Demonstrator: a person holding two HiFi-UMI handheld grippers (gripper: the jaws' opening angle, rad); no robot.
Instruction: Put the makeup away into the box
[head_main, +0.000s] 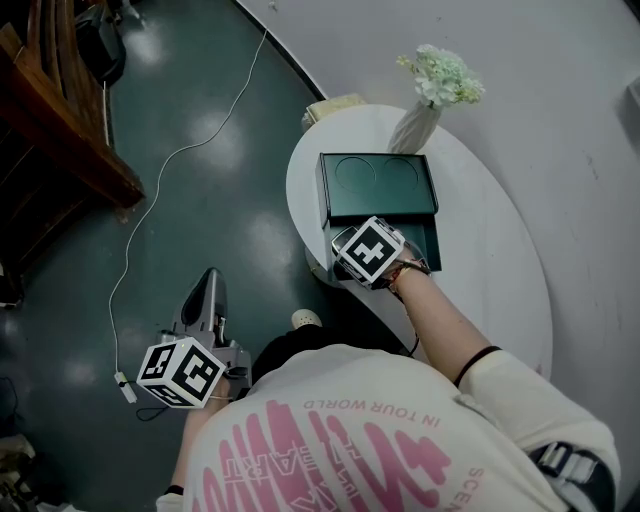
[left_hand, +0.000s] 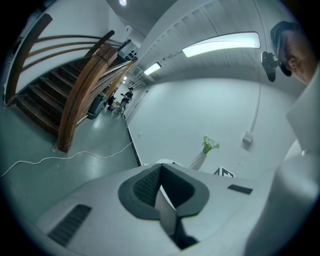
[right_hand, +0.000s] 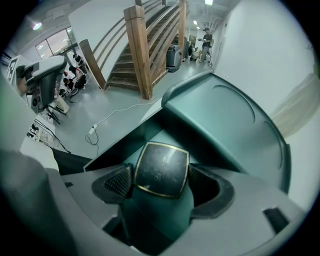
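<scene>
A dark green box (head_main: 378, 185) stands on the white oval table (head_main: 490, 270) with its front drawer (head_main: 428, 245) pulled out. My right gripper (head_main: 345, 252) is at the drawer's left end. In the right gripper view it (right_hand: 161, 179) is shut on a dark green makeup bottle (right_hand: 161, 170) with a black, gold-rimmed square cap, held just in front of the box (right_hand: 225, 125). My left gripper (head_main: 208, 284) hangs low over the floor to the left of the person, away from the table. Its jaws (left_hand: 160, 189) are pressed together with nothing between them.
A white vase of pale flowers (head_main: 422, 115) stands behind the box, seen also as the vase (left_hand: 204, 150) in the left gripper view. A white cable (head_main: 150, 200) trails over the dark floor. A wooden staircase (head_main: 60, 120) rises at the far left.
</scene>
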